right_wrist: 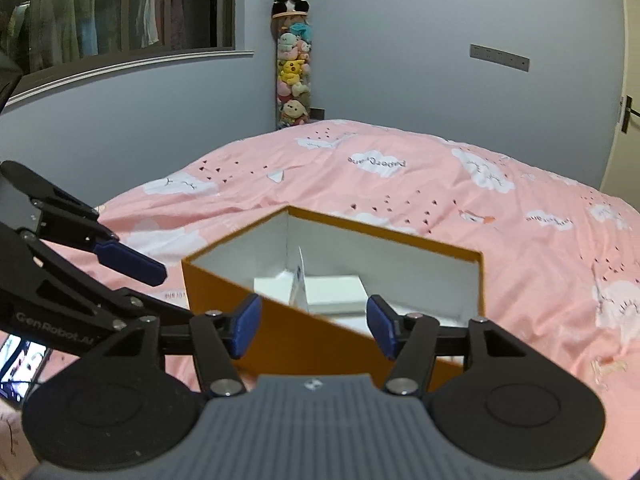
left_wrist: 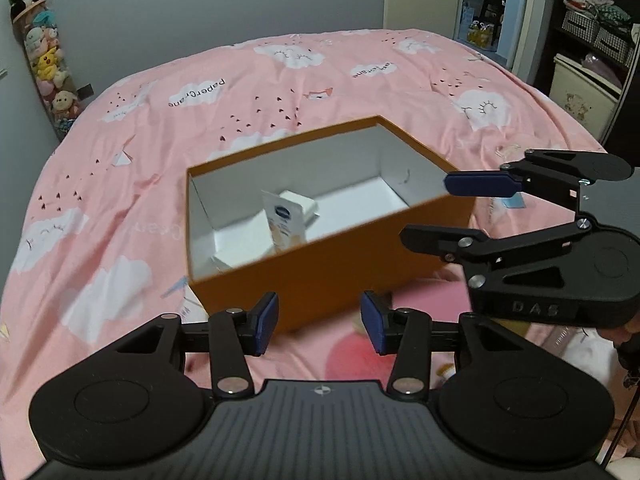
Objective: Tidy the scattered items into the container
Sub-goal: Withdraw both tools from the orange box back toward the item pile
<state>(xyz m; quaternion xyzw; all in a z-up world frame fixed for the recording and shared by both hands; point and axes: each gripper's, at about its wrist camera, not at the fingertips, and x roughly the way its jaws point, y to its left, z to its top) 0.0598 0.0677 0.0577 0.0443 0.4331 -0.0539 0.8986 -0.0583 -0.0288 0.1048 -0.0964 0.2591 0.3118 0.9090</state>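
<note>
An orange box [left_wrist: 340,276] with a white inside stands on the pink bedspread [left_wrist: 120,208]. In it a white tube with a blue logo [left_wrist: 282,224] leans upright against a flat white carton [left_wrist: 302,203]. My left gripper [left_wrist: 320,326] hovers just in front of the box's near wall, open, with nothing between its blue pads. My right gripper [left_wrist: 427,209] reaches in from the right beside the box's right corner, also open and empty. In the right wrist view the box [right_wrist: 380,236], tube [right_wrist: 299,282] and carton [right_wrist: 336,290] show beyond my right gripper [right_wrist: 314,326]; my left gripper [right_wrist: 172,294] enters at left.
A tall clear column of plush toys [right_wrist: 293,76] stands in the far corner. A phone with a lit screen [right_wrist: 20,368] lies at lower left. Dark shelves with baskets [left_wrist: 592,32] flank the bed's right side. A small blue-and-white item [left_wrist: 513,202] lies on the bed behind the right gripper.
</note>
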